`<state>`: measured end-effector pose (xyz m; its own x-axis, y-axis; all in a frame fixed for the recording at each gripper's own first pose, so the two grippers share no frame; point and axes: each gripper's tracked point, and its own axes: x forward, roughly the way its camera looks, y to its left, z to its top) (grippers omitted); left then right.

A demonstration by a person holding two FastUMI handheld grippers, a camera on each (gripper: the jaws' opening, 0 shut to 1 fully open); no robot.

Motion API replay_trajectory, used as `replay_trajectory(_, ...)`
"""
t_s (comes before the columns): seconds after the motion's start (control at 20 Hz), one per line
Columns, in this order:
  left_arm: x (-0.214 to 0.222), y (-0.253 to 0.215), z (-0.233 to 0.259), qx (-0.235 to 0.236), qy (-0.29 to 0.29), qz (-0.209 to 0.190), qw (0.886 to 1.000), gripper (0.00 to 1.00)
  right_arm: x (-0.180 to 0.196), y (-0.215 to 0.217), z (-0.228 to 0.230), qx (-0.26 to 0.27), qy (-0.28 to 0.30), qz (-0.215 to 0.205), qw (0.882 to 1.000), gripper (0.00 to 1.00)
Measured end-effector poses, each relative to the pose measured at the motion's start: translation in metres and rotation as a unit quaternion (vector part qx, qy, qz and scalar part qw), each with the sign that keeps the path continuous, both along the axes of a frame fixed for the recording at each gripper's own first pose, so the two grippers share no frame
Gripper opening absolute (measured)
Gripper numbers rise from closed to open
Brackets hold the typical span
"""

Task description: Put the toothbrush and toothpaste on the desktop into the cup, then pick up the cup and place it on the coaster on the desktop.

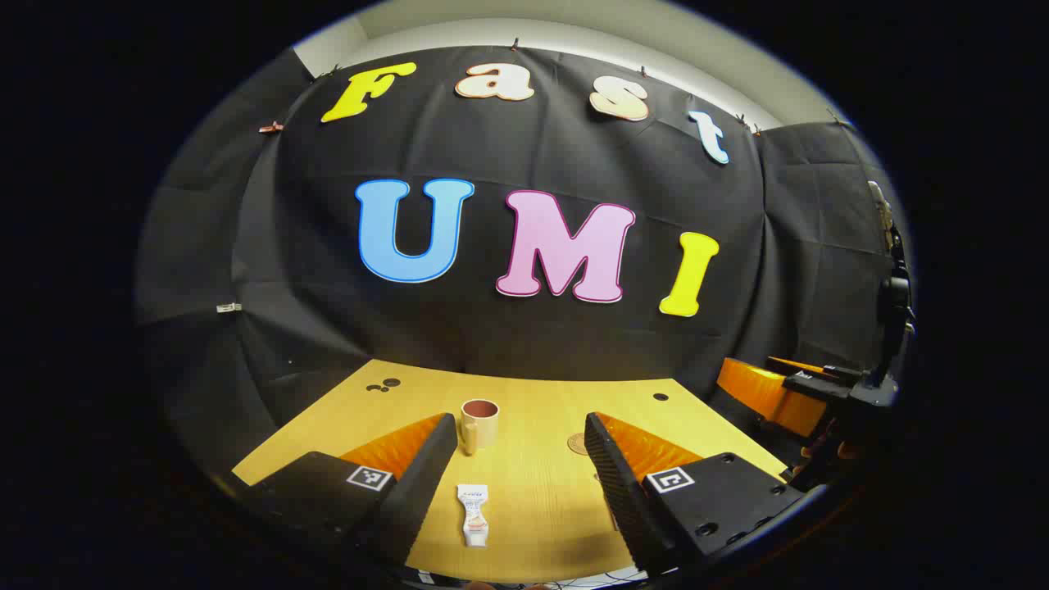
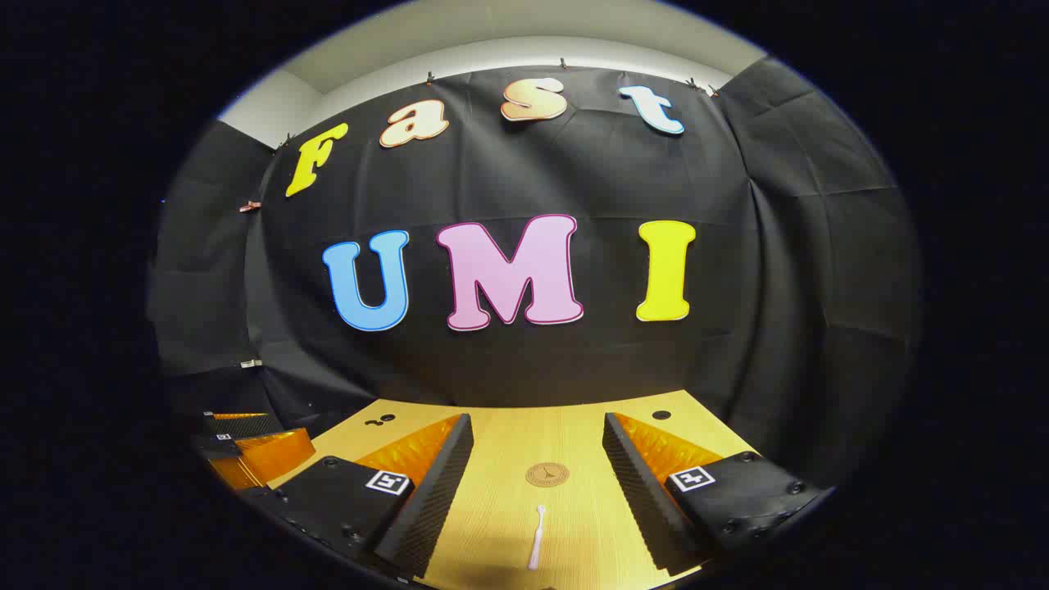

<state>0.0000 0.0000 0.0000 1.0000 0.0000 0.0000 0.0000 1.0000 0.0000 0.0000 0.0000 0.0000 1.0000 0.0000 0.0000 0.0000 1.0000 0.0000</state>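
In the left gripper view, a cream mug with a dark red inside stands upright on the wooden desktop. A white toothpaste tube lies flat in front of it, between the fingers of my open left gripper. A round brown coaster peeks out beside the right finger. In the right gripper view, the coaster lies ahead and a pale toothbrush lies lengthwise between the fingers of my open right gripper. Neither gripper touches anything.
The other gripper hangs at the right edge of the left gripper view, and the left one shows at the left edge of the right gripper view. Small dark holes dot the desktop's far corners. The black cloth wall closes the back.
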Motion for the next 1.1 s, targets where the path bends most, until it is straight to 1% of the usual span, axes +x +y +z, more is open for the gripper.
replay_trajectory(0.25,0.005,0.005,-0.001,0.003,0.004,0.005,1.000,0.97,0.005,0.000,-0.006,0.012,0.011,0.001,1.000,0.98)
replay_trajectory(0.55,0.010,0.008,-0.003,-0.009,0.009,0.005,1.000,0.96,0.009,-0.005,-0.010,0.021,0.018,-0.005,1.000,0.98)
replay_trajectory(1.1,0.012,0.029,-0.005,-0.024,0.015,0.038,0.999,0.97,0.014,0.023,-0.022,0.000,0.040,0.038,0.999,0.98)
